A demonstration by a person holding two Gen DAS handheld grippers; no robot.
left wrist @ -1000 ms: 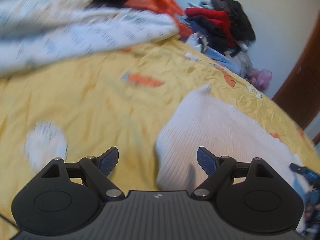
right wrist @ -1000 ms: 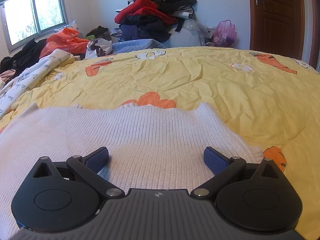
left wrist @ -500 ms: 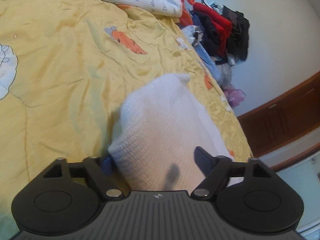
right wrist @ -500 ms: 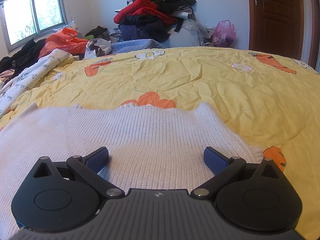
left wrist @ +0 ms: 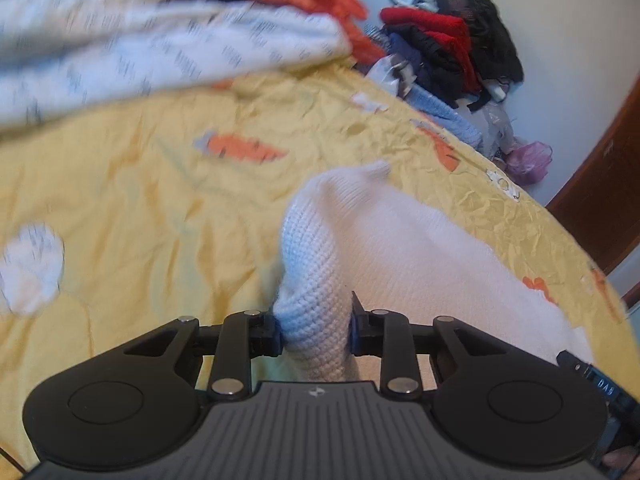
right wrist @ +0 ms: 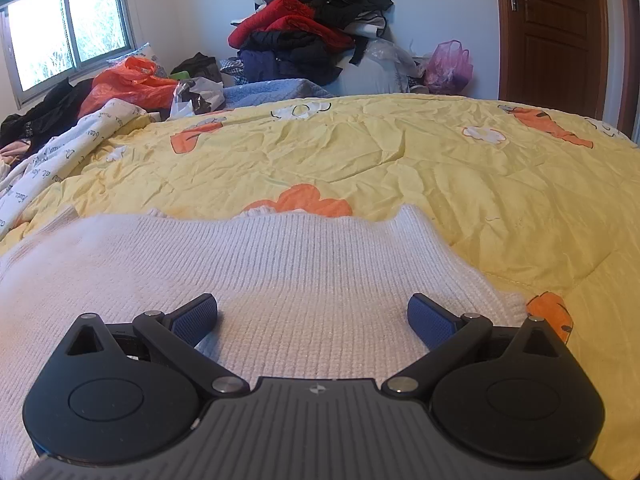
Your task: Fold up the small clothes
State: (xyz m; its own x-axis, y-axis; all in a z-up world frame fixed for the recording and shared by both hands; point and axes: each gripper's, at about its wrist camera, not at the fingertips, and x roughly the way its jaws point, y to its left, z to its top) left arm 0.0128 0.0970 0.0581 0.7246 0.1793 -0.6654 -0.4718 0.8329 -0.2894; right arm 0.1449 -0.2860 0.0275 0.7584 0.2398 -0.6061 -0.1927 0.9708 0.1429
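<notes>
Two grippers work one white knit sweater (right wrist: 280,280) spread on the yellow quilt (right wrist: 440,168). The left gripper (left wrist: 314,326) has just been closing, and its jaws now pinch a bunched fold of the sweater's edge, lifted off the quilt. The right gripper (right wrist: 312,316) hovers over the flat sweater with its blue pads (right wrist: 430,322) spread wide, gripping nothing, and a heap of clothes (right wrist: 312,28) sits beyond the bed.
</notes>
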